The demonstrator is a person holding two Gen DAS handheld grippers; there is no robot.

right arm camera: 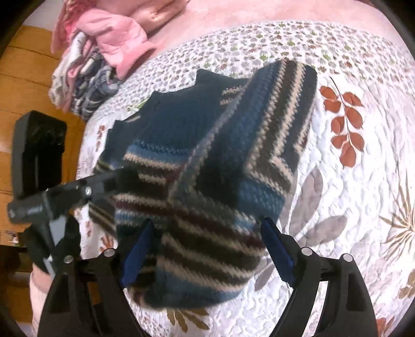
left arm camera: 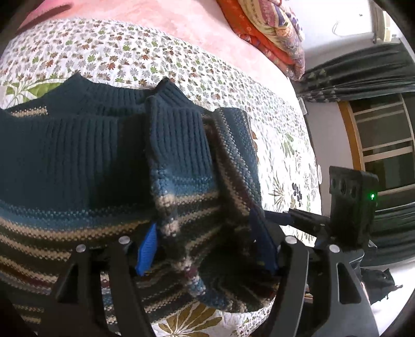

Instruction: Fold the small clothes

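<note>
Both claws, left claw [left arm camera: 207, 248] and right claw [right arm camera: 207, 251], gape wide over the striped sweater [right arm camera: 207, 160] between their fingers.

A white quilt [right arm camera: 350, 207] printed with small flowers, rust leaves and grey leaves covered the bed. Beyond it, along the top of both views, lay a pink blanket [left arm camera: 181, 23]. A stack of folded patterned quilts [left arm camera: 272, 28] sat at the upper right of the left wrist view, with dark green curtains [left arm camera: 363, 75] and a wood-framed window [left arm camera: 384, 147] at the right edge. At the upper left of the right wrist view, a heap of pink and striped clothes [right arm camera: 98, 59] lay beside a wooden panel [right arm camera: 26, 85].
</note>
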